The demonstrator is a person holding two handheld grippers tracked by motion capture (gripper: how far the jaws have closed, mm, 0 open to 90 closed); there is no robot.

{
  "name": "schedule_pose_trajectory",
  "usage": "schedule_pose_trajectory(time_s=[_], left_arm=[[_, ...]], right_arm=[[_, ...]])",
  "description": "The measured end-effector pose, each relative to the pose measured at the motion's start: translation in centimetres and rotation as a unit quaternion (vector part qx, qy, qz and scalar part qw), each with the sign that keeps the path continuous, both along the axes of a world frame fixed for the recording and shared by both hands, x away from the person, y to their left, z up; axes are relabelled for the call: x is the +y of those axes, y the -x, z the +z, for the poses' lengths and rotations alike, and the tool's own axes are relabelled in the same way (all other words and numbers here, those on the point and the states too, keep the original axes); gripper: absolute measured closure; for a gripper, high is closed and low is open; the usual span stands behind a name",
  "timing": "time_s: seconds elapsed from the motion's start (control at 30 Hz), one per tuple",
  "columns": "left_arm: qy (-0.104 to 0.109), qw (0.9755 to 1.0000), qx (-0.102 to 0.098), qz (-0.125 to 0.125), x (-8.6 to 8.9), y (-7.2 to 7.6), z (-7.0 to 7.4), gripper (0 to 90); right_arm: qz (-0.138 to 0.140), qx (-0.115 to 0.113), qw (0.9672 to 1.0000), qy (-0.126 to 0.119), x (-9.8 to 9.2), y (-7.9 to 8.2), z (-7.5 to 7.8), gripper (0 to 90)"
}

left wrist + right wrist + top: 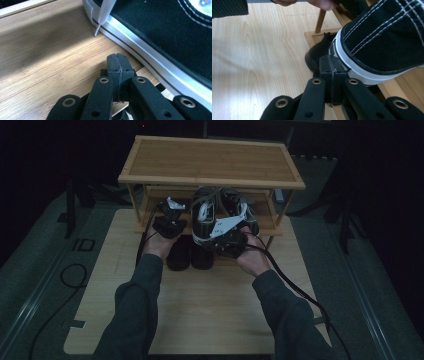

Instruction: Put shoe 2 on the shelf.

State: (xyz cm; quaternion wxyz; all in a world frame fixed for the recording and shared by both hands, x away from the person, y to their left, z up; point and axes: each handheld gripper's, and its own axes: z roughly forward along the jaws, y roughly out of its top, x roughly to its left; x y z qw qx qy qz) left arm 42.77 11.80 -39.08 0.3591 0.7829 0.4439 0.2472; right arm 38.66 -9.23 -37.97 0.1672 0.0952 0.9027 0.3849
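From the near edge of the worktop [200, 320] both forearms run up toward twelve o'clock, ending at a wooden rack [210, 160]. The left gripper [117, 57] has its fingers pressed flat together with nothing between them. In its own view they hover over the rack's middle shelf [50, 62], and a sneaker [160, 45] lies at about two o'clock from the tips, near but not touching, its white sole edge running from upper left to lower right. A white lace end [102, 15] hangs down at twelve o'clock.

The right gripper [331, 62] is likewise closed on nothing. In its view the sneaker's toe [384, 42] sits at one to two o'clock, just beside the tips — whether rubber and finger actually touch I cannot tell. Lower down, at eleven o'clock, a dark shoe [318, 53] rests on the bottom level.

In the high view the sneakers [205, 215] stand as a pair on the middle shelf, toes toward the person, long axes running six to twelve; the left gripper [169, 217] is at nine o'clock of them, the right gripper [230, 237] at their near toes. A darker pair [190, 254] sits below.

By my reading the right hand is nearer to the near sneaker — its fingers would have to open before any grasp.
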Motion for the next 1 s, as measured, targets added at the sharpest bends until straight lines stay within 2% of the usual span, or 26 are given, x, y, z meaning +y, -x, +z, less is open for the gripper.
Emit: schedule_pose_trajectory(time_s=[0.1,0.2,0.5,0.63,0.7,0.8,1.0], left_arm=[[0.001,1.0000,0.001,0.000,0.0,-0.1,0.0,90.0],[0.001,1.0000,0.001,0.000,0.0,-0.1,0.0,90.0],[0.001,1.0000,0.000,0.000,0.0,0.0,0.0,90.0],[0.001,1.0000,-0.002,-0.001,0.0,-0.1,0.0,90.0],[0.000,1.0000,-0.002,-0.001,0.0,-0.1,0.0,90.0],[-0.001,1.0000,-0.002,-0.001,0.0,-0.1,0.0,90.0],[-0.002,1.0000,-0.001,0.001,-0.1,0.0,0.0,90.0]], right_arm=[[-0.005,0.004,1.0000,-0.004,-0.3,-0.2,0.0,90.0],[-0.007,-0.001,1.0000,0.002,-0.1,-0.3,0.0,90.0],[-0.012,0.004,0.9999,-0.008,-0.2,-0.7,0.0,90.0],[-0.028,-0.004,0.9996,-0.009,-0.2,-1.2,-0.1,90.0],[-0.032,0.000,0.9994,-0.011,-0.2,-1.5,-0.2,90.0],[-0.033,-0.003,0.9993,-0.017,0.1,-1.5,-0.2,90.0],[-0.033,-0.007,0.9994,-0.012,0.8,-1.5,-0.3,90.0]])
